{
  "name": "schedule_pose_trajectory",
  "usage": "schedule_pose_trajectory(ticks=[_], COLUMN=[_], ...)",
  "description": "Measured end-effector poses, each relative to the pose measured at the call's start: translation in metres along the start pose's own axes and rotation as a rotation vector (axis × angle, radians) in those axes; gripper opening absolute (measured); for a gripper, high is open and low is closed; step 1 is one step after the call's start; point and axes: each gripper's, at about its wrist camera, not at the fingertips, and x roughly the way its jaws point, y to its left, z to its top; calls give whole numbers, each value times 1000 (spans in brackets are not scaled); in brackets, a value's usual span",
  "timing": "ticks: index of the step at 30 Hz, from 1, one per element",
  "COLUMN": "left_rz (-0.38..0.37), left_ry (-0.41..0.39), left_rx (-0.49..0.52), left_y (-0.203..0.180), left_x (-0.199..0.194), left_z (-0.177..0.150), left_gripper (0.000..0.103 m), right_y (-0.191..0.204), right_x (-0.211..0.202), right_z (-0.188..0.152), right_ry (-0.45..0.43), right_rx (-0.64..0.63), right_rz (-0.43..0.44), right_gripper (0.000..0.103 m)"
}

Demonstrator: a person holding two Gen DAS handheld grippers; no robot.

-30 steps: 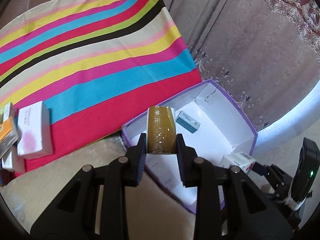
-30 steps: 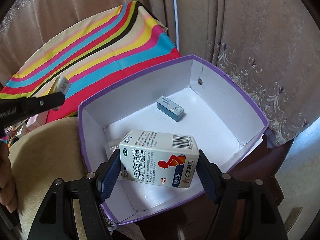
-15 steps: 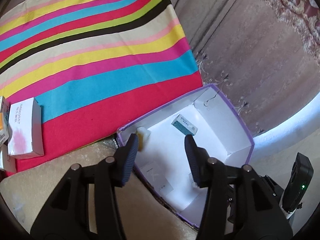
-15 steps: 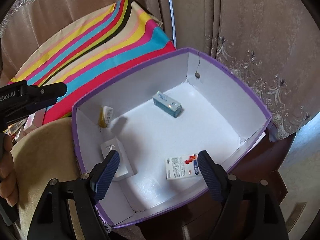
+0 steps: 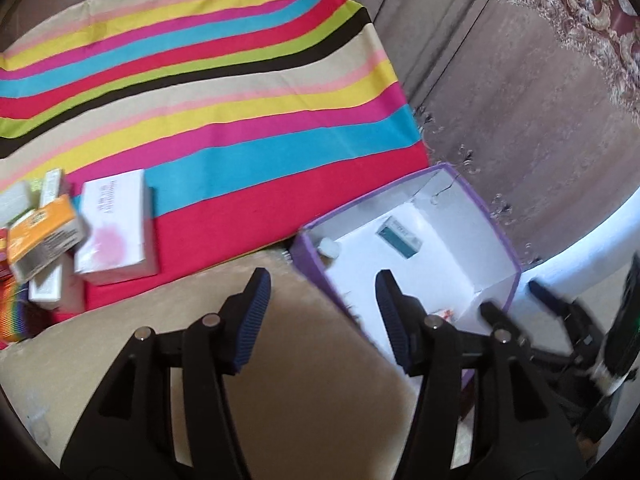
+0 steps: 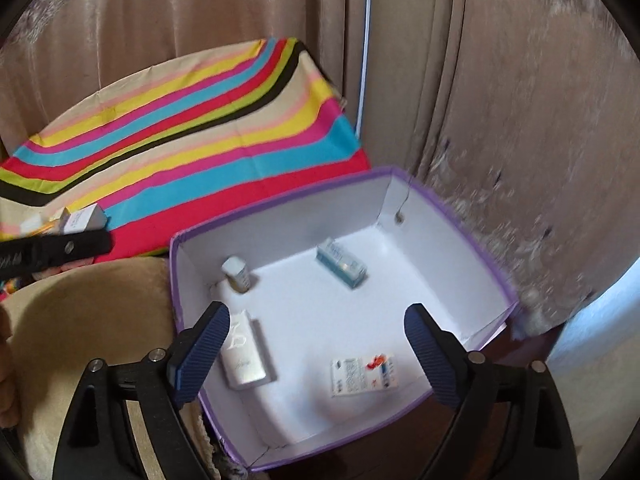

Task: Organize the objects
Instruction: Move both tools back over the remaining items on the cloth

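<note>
A purple-edged white box (image 6: 460, 220) (image 5: 496, 224) holds a small amber bottle (image 6: 237, 274) (image 5: 329, 247) in its left corner, a teal carton (image 6: 342, 263) (image 5: 399, 237), a flat white carton (image 6: 242, 354) and a white medicine box with red print (image 6: 362, 371). My right gripper (image 6: 318, 320) hangs over the box's near part, jaws opening, nothing between them. My left gripper (image 5: 322, 298) is above the box's left rim and the beige cushion (image 5: 280, 380), jaws opening and empty. Several cartons lie on the striped cloth (image 5: 200, 100), among them a white and pink box (image 5: 116, 224) and an orange box (image 5: 44, 236).
Beige curtains (image 6: 520, 100) hang close behind the box and cloth. A dark wooden surface (image 6: 380, 452) shows under the box's near edge. In the right wrist view the left gripper's finger (image 6: 60, 250) crosses the left side. A person's hand (image 6: 6, 368) shows at the far left.
Both grippers let go: the amber bottle and the medicine box dropped into the box. Both jaws widened. The left gripper moved left off the box towards the cushion; the right one drew back slightly.
</note>
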Motion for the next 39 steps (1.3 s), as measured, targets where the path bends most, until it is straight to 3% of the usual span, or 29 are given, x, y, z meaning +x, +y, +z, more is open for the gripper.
schedule_pose_trajectory(ticks=[4,15,18,22,32,39], left_rz=[28,35,49,69,117,138], left_ry=[-9,-103,-120,-139,-188,-208], left_rx=[-21,-204,-259,-324,-448,-505], left_y=[15,85,104,130,195,220], left_x=[-12,-59,-69,-80,-109,-118], left_z=[-10,-35,-41,-50,-67,-72], left_gripper=[59,59,59,59,62,63], right_y=[18,72,87,108,161,209], right_x=[-9,-18,-22,-21,-6,5], right_z=[6,14,14,19,29,41], right_ry=[-54,-117,-109,-58,45,93], right_rx=[-63,-204,-234,-247,-286,-361], right_rz=[-52,14,96,284,440,524], right_gripper=[93,95,95,95,95,95])
